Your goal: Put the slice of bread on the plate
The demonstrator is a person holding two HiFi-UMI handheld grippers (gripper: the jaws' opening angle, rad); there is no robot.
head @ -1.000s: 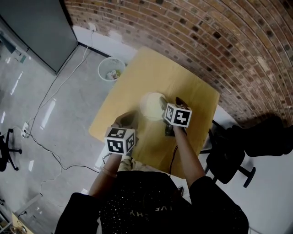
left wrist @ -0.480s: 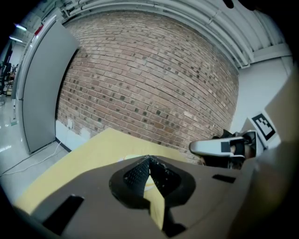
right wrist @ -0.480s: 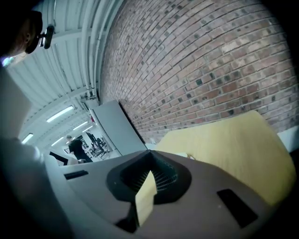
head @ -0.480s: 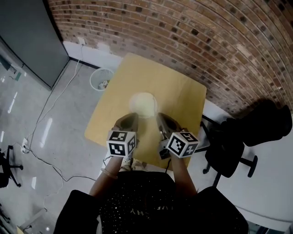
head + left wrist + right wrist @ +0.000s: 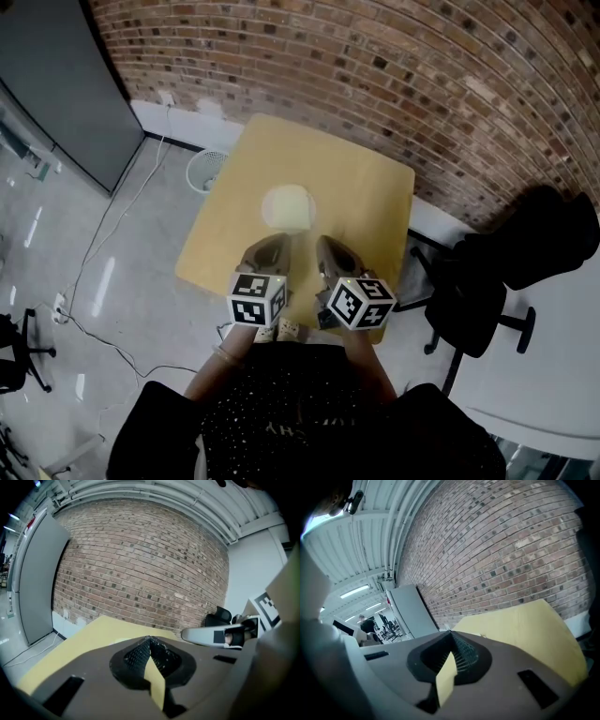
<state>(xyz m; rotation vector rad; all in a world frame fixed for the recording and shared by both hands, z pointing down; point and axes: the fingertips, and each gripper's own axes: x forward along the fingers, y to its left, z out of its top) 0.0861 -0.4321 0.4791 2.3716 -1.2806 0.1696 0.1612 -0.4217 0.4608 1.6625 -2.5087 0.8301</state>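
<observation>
— Item one, bread slice: location, heading?
— Not separable from the pale round plate [image 5: 288, 208], middle of the table [image 5: 361, 192]; long axis unreadable.
— Claws?
— Both closed, empty: left gripper [image 5: 150, 639], right gripper [image 5: 451, 633], short of the plate.

Brick wall [image 5: 375, 56] (grey floor [image 5: 150, 246])

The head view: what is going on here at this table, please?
A person holds a gripper in each hand over the near edge of the yellow table. The left gripper and the right gripper both have their fingers closed on nothing. A pale round plate lies on the table beyond them; whether the bread is on it is too blurred to tell.
</observation>
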